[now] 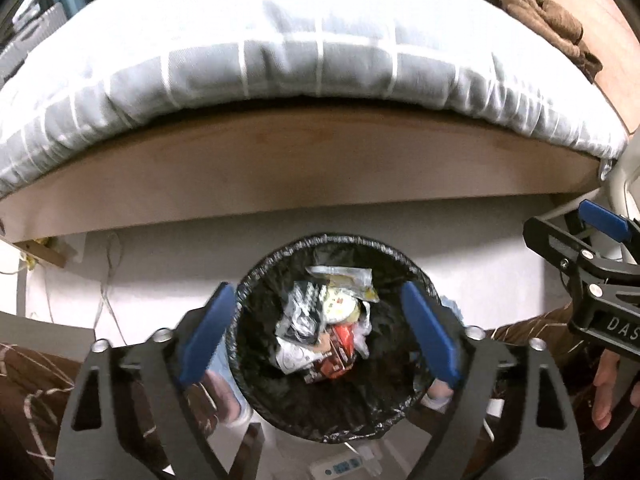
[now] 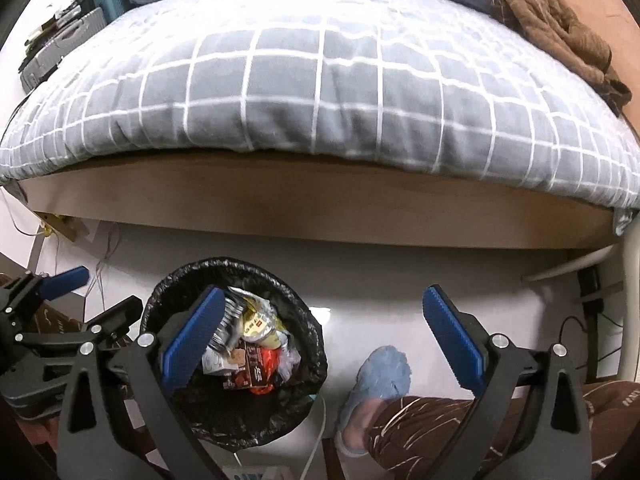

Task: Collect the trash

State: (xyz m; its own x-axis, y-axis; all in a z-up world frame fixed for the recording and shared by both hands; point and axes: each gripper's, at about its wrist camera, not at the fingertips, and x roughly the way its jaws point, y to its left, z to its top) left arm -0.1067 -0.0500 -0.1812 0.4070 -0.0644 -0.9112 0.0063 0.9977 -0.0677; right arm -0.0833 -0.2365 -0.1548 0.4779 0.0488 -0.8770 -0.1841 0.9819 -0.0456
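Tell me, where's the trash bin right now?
The trash bin stands on the floor in front of the bed, directly under the open left claw, beside a blue slipper.

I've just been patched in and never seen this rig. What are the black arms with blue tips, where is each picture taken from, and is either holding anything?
No robot here: a person carries a two-finger gripper in each hand, each with a fisheye camera looking along its fingers. One picture is from the left gripper, the other from the right gripper. Both point steeply down at a pale floor beside a bed with a grey checked duvet. The left one hangs over a black-lined trash bin holding crumpled wrappers. Both grippers are open and empty. The person's blue slipper stands right of the bin.
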